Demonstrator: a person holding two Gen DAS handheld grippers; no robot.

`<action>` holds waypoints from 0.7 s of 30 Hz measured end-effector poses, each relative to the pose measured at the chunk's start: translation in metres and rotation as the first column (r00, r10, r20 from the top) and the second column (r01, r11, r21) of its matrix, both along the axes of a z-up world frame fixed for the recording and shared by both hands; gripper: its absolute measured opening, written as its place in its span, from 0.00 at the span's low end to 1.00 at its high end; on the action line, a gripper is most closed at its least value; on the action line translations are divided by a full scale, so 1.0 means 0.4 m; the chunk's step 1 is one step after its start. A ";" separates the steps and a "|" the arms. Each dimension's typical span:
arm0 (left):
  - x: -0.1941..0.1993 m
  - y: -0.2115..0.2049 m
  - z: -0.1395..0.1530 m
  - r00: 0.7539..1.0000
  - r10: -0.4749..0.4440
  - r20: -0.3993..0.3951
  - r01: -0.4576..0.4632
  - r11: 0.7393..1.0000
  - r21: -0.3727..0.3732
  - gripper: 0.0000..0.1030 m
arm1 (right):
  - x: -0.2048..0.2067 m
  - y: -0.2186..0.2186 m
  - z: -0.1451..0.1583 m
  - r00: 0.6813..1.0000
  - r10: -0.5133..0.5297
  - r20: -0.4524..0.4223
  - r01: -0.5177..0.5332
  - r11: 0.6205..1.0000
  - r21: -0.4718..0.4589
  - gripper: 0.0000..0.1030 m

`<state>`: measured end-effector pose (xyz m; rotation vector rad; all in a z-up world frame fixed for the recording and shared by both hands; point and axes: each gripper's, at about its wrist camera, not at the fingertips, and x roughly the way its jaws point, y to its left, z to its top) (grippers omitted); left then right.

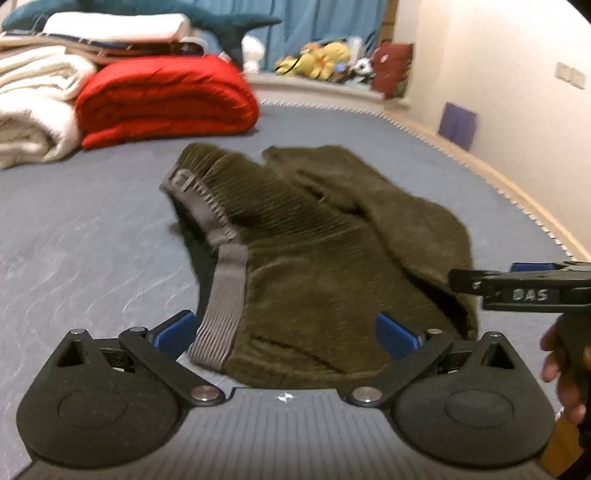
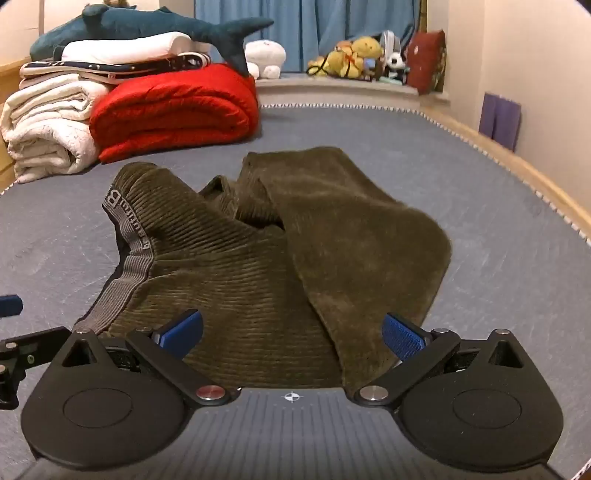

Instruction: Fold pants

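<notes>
Olive corduroy pants (image 1: 314,258) with a grey elastic waistband (image 1: 221,295) lie crumpled on the blue-grey bed, legs bunched toward the far right. My left gripper (image 1: 286,332) is open, its blue pads on either side of the near waist edge, just above the cloth. My right gripper (image 2: 291,334) is open over the near edge of the pants (image 2: 266,258), with a folded leg (image 2: 351,236) lying across to the right. The waistband (image 2: 125,273) runs along the left. The right gripper's body shows at the right edge of the left wrist view (image 1: 517,288).
A red quilt (image 1: 166,99) and white folded blankets (image 1: 33,110) are stacked at the far left, with a plush shark on top (image 2: 155,26). Plush toys (image 2: 354,51) sit on the window ledge. The bed's wooden edge (image 1: 517,192) and the wall run along the right.
</notes>
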<state>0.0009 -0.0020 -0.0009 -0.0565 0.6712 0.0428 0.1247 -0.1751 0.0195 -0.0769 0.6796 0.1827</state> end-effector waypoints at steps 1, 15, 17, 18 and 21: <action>0.000 -0.005 -0.002 1.000 0.009 -0.020 -0.009 1.000 0.004 1.00 | 0.002 -0.002 0.003 1.000 -0.005 0.010 0.005 1.000 -0.013 0.99; 0.028 0.022 -0.031 0.993 0.041 -0.113 -0.051 0.996 -0.079 1.00 | 0.003 -0.002 -0.022 0.996 -0.013 -0.083 0.012 1.000 -0.010 0.99; 0.027 0.019 -0.032 0.993 0.037 -0.114 -0.047 0.996 -0.082 1.00 | 0.010 -0.008 -0.016 0.996 -0.012 -0.092 0.011 1.000 -0.006 0.99; 0.026 0.018 -0.033 0.993 0.036 -0.114 -0.045 0.996 -0.082 1.00 | 0.010 -0.008 -0.014 0.996 -0.012 -0.091 0.011 1.000 -0.007 0.99; 0.023 0.017 -0.032 0.993 0.033 -0.115 -0.043 0.996 -0.081 1.00 | 0.006 -0.008 -0.013 0.996 -0.017 -0.084 0.016 1.000 -0.012 0.99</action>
